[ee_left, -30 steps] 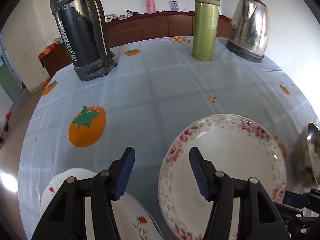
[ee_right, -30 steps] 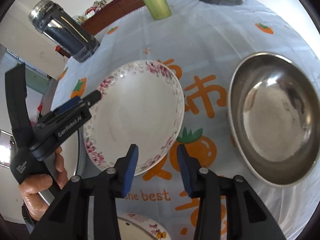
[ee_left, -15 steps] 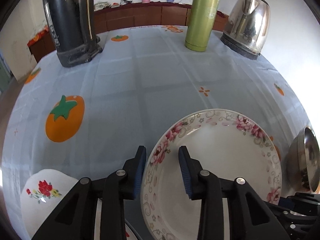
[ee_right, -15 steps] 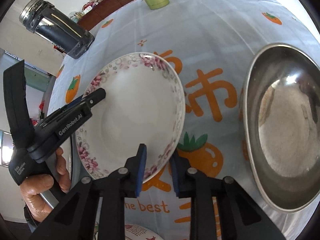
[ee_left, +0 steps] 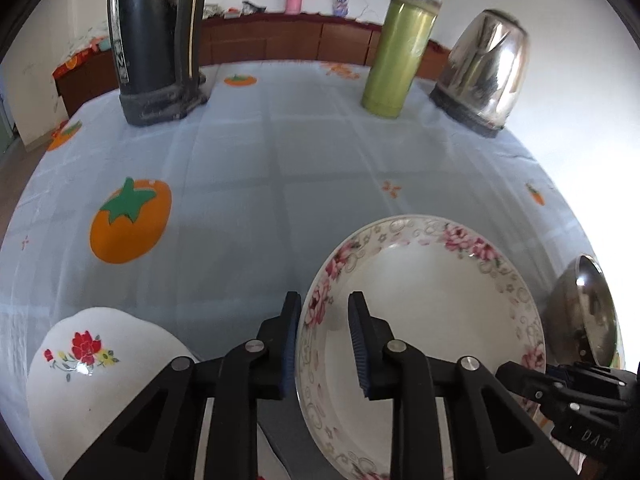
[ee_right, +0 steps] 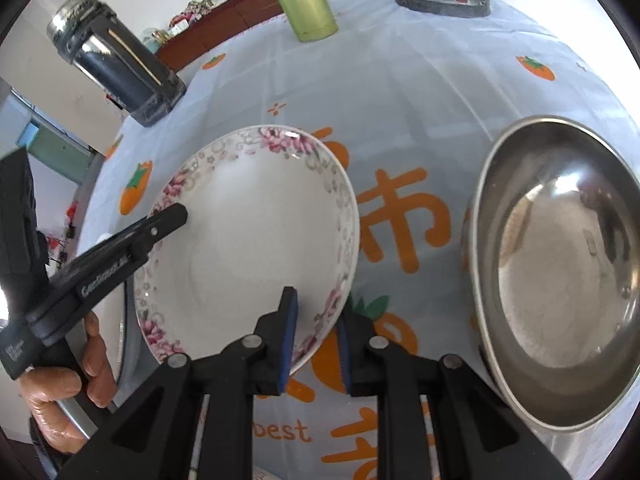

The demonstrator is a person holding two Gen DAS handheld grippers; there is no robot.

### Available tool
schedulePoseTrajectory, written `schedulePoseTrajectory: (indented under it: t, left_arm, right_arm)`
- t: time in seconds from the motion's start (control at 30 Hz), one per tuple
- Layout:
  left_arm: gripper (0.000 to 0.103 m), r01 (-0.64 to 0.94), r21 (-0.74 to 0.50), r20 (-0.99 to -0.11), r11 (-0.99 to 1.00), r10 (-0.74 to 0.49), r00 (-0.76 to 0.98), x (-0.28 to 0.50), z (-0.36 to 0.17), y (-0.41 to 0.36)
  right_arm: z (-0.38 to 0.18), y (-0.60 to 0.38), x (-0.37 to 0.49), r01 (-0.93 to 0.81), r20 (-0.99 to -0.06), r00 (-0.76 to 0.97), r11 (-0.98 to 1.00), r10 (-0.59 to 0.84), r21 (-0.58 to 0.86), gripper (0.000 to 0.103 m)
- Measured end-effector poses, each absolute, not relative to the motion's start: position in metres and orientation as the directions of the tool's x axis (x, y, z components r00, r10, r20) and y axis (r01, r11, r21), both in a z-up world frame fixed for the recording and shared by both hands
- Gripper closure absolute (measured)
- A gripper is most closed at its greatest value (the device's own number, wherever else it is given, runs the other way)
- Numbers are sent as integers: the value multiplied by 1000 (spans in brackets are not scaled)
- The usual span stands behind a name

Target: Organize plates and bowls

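A deep white plate (ee_left: 420, 320) (ee_right: 248, 240) with a pink floral rim sits on the light blue tablecloth. My left gripper (ee_left: 324, 296) straddles its left rim with one pad outside and one inside. Its jaws are closing, and a sliver of rim still shows before the inner pad. In the right wrist view, one of its fingers (ee_right: 172, 216) lies over that rim. My right gripper (ee_right: 316, 308) is shut on the plate's near rim. A steel bowl (ee_right: 560, 260) (ee_left: 588, 312) lies to the plate's right. A white plate with a red flower (ee_left: 80, 380) lies to its left.
At the far side of the table stand a black thermos (ee_left: 156, 40), a green flask (ee_left: 400, 52) and a steel kettle (ee_left: 484, 84). A person's hand (ee_right: 60, 392) holds the left gripper at the table's left edge.
The left jaws swung right over the floral plate's rim and narrowed around it. The right jaws closed from a small gap onto the near rim.
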State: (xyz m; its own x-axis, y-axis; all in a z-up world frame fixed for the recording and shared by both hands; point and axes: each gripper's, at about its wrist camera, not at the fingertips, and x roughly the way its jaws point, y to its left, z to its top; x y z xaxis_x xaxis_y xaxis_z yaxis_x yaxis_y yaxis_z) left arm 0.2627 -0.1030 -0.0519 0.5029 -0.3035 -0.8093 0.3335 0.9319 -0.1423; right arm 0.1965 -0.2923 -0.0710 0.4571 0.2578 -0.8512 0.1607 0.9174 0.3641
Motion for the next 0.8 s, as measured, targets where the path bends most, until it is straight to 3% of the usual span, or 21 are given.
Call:
schedulePoseTrajectory:
  t: [0.33, 0.8]
  left_arm:
    - [77, 334, -117, -770, 935, -297, 564, 234, -26, -86]
    - [77, 228, -83, -699, 970, -219, 680, 181, 17, 12]
  right_arm:
    - [-37, -277, 171, 99, -821, 522, 940, 232, 328, 84]
    - [0, -185, 136, -41, -772, 559, 940, 303, 339, 84]
